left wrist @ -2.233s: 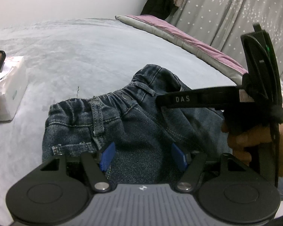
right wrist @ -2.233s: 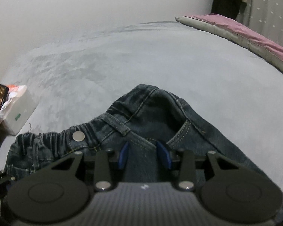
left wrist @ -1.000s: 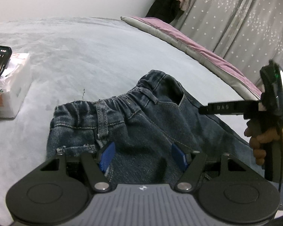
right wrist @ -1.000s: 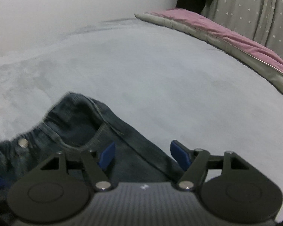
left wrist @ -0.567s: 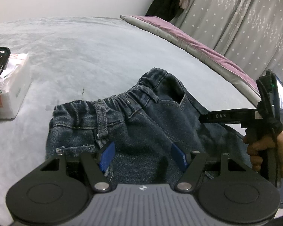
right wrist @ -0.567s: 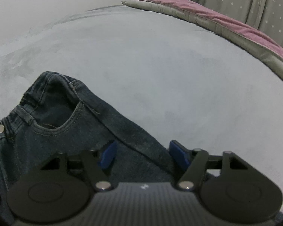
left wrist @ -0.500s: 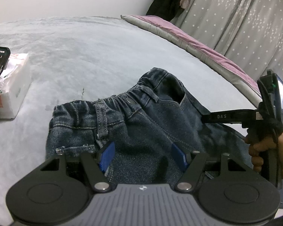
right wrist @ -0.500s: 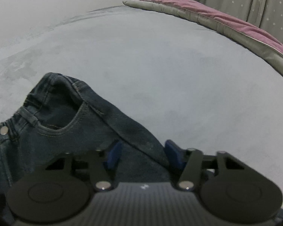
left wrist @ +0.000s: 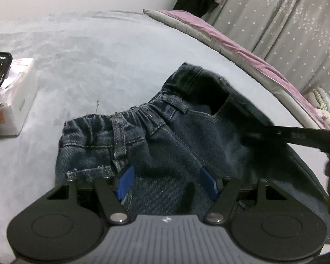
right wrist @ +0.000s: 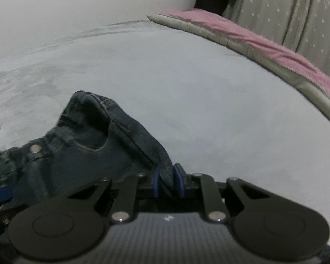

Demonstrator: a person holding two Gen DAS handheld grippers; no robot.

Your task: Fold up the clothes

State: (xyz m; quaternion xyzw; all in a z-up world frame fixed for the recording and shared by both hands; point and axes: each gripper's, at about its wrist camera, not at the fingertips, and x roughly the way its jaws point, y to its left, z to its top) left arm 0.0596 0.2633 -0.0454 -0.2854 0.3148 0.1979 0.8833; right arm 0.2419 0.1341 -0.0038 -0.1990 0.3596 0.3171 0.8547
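Jeans (left wrist: 165, 145) — dark denim, waistband rumpled, lying mid-bed on the grey bedspread (left wrist: 103, 52), right gripper (right wrist: 166, 181) pinching the outer side seam between narrowed jaws, left gripper (left wrist: 166, 181) wide apart over the seat, white packet (left wrist: 13, 101) near the bed's left edge.

The jeans (left wrist: 156, 151) lie on the bed (left wrist: 112, 57), a box (left wrist: 15, 101) to their left.

Now closed: right gripper (right wrist: 166, 181), blue pads pinching the side edge of the dark blue denim jeans (right wrist: 112, 145), open a moment ago. Edge lifted slightly from the bed.
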